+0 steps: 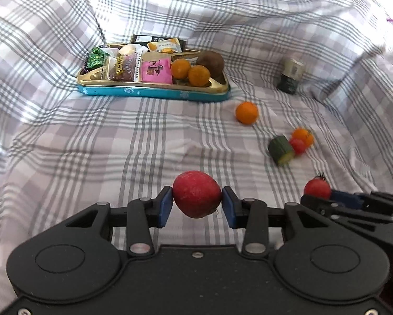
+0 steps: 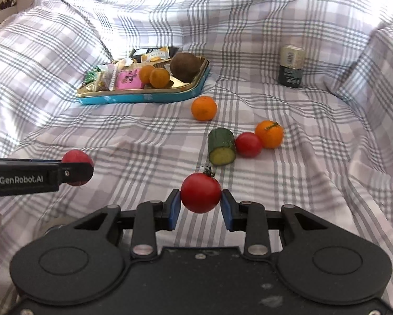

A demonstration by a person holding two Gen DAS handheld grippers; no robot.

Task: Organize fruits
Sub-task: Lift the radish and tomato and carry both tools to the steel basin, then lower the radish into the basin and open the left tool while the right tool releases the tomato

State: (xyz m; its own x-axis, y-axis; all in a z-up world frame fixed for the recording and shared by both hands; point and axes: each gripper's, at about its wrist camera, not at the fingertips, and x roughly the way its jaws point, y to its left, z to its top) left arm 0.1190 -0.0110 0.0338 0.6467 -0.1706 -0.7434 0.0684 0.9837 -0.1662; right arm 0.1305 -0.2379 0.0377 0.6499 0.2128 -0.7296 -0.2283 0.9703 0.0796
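My left gripper (image 1: 197,201) is shut on a dull red round fruit (image 1: 196,193), held above the checked cloth. The same fruit (image 2: 74,157) shows at the left of the right wrist view. My right gripper (image 2: 200,201) is shut on a red tomato with a stem (image 2: 200,195), also seen at the right edge (image 1: 317,187) of the left wrist view. On the cloth lie an orange (image 2: 203,108), a cucumber piece (image 2: 221,147), a second tomato (image 2: 248,144) and another orange (image 2: 269,134). The gold and blue tray (image 2: 194,89) holds two oranges (image 2: 155,76), a brown fruit (image 2: 184,67) and snack packets.
A small jar with a dark base (image 2: 291,65) stands at the back right. The checked cloth (image 2: 117,136) rises in folds at the left, back and right. Wrapped snacks (image 1: 123,65) fill the tray's left side.
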